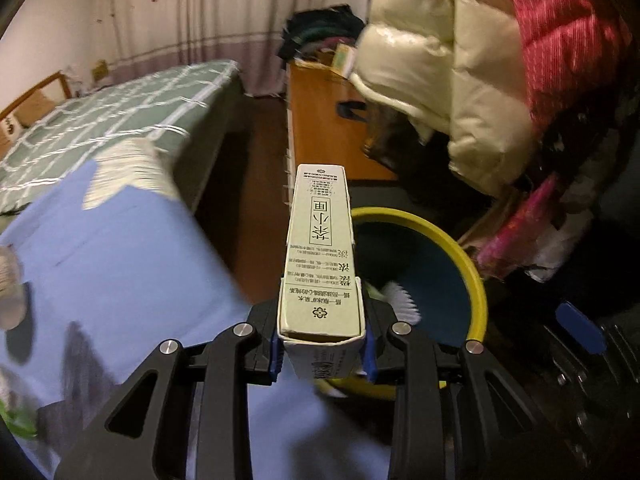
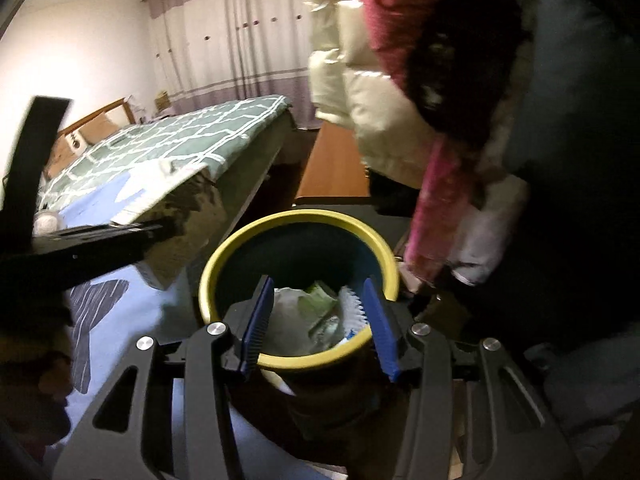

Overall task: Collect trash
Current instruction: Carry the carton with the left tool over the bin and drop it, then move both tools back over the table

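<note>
Blue bedspread [image 1: 132, 264], yellow-rimmed bin [image 2: 224, 256], curtained bedroom

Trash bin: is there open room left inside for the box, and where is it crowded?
The far half of the yellow-rimmed bin, under its back rim, looks dark and unfilled. Trash crowds the near side between the open right gripper fingers. The left gripper holds the box beside the rim, next to the blue bedding.

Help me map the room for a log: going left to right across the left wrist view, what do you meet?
Blue bedspread → pale green carton held in the left tool → yellow-rimmed trash bin → cream puffer jacket → pink-red garment.
</note>
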The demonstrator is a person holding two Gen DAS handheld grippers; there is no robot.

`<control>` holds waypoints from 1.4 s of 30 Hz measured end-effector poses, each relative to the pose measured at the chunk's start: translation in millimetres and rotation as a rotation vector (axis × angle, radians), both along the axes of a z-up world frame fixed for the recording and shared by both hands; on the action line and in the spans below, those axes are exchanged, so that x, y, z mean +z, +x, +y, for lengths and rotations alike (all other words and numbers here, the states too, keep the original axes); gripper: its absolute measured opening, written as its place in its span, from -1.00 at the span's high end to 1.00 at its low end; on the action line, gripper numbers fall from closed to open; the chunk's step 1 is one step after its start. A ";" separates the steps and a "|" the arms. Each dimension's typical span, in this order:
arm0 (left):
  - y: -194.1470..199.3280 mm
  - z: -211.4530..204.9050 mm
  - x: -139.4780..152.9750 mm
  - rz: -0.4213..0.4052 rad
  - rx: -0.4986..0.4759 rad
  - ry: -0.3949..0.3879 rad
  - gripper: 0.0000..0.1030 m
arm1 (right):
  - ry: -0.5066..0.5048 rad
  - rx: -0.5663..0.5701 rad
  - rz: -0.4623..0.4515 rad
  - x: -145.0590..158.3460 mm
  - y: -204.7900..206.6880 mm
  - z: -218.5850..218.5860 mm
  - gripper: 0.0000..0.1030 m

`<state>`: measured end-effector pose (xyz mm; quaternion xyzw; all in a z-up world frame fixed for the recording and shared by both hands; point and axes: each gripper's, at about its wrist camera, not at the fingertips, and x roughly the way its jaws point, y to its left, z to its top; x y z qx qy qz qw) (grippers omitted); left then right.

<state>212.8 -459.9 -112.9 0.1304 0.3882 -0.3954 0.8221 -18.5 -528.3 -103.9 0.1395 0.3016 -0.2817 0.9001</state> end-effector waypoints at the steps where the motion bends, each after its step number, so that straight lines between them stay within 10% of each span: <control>1: -0.4 -11.2 -3.6 0.014 -0.013 0.008 0.42 | 0.002 -0.009 -0.004 0.4 -4.7 -2.2 0.13; 13: -5.4 -87.6 -53.7 0.089 -0.064 0.110 0.40 | 0.045 -0.048 0.014 -10.2 -19.3 -22.4 0.12; 16: -5.6 -78.8 -48.1 0.063 -0.022 0.087 -0.70 | 0.047 -0.036 0.015 -11.0 -17.7 -22.9 0.12; 21: -10.5 -45.4 -15.1 0.011 -0.005 0.027 -0.73 | 0.052 -0.011 0.016 -11.7 -14.0 -17.9 0.11; 28: -4.5 80.0 31.0 -0.041 0.160 -0.097 -0.85 | 0.040 0.082 0.023 -9.3 3.2 12.7 0.03; 42: 35.7 413.8 46.2 -0.305 0.866 -0.131 -0.88 | -0.012 0.416 0.046 7.6 97.7 138.2 0.03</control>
